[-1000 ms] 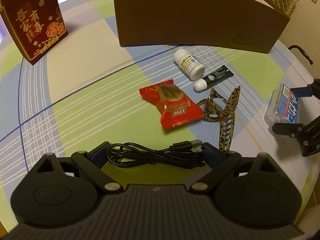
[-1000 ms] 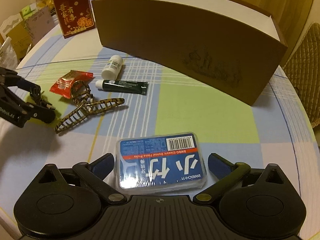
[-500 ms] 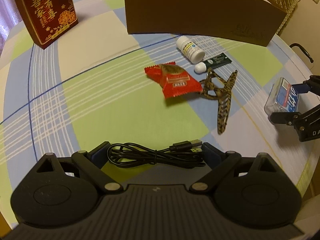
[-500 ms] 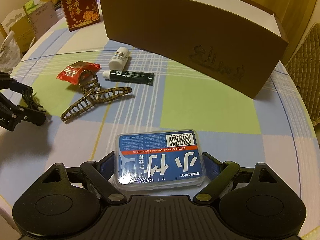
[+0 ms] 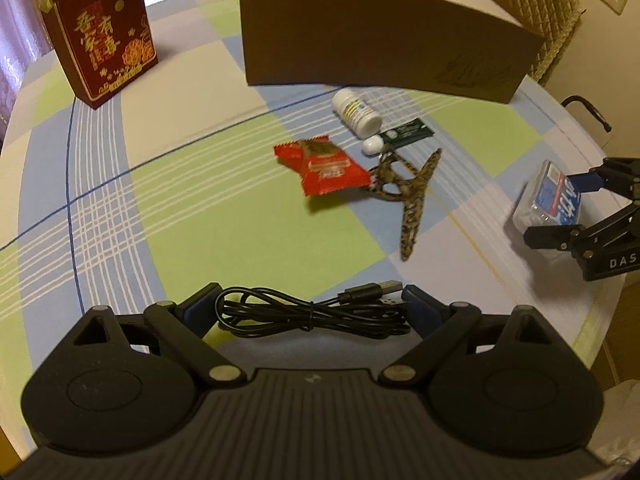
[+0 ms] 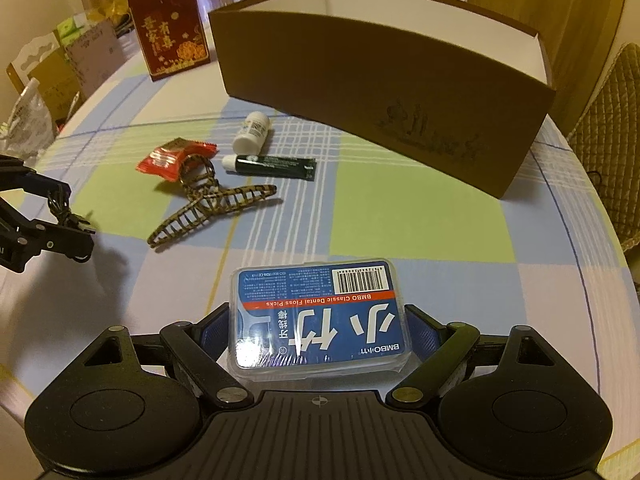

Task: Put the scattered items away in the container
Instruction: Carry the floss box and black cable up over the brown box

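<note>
Floss box (image 6: pixel 318 320) clamped in right claw (image 6: pixel 320 330), above table.

The checked surface (image 6: pixel 420 216) is green, blue and lilac. The leopard-print hair claw (image 6: pixel 212 208), red snack packet (image 6: pixel 176 156), blue-labelled floss box (image 6: pixel 316 320), black cable (image 5: pixel 312 316), dark, perhaps green, tube (image 6: pixel 276 165).
</note>
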`<state>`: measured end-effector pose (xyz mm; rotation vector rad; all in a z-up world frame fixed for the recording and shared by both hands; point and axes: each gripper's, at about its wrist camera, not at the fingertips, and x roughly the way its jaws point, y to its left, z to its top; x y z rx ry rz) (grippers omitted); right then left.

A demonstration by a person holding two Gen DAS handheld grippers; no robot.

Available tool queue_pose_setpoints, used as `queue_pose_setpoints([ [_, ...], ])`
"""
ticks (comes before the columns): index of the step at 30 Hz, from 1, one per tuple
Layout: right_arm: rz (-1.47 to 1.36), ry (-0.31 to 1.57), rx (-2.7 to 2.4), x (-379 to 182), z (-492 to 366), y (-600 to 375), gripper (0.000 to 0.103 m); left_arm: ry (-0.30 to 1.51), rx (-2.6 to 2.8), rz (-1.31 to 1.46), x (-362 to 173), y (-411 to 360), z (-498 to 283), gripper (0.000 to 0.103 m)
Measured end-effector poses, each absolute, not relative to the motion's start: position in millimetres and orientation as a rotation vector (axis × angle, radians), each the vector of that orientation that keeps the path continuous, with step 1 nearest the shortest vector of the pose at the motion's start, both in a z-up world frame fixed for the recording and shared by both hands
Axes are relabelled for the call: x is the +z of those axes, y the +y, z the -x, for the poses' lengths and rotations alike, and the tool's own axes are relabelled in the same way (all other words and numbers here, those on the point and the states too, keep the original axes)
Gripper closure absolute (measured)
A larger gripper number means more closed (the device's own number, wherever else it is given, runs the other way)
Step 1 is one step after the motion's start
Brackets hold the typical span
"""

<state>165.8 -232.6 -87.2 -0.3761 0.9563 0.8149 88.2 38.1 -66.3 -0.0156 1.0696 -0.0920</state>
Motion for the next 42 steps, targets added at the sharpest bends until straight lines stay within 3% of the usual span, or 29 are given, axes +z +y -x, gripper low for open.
queue_pose_setpoints([
  [22,0.237,0.775,0.875,-10.6,-200.2,-248.5,0.013,0.858,-0.189,0.029,20.6,10.6,-129.3,0.010],
  [34,0.230,0.663,0.896,28.3,-282.1,-234.8,0.013,0.753,-0.191,-0.017,64.9,6.5,-209.7,0.010],
  [42,0.214,0.706,0.850,24.2,-355.8,-191.9,0.013,0.767,-0.163,-0.035,71.7,-4.3,-303.5,0.010],
])
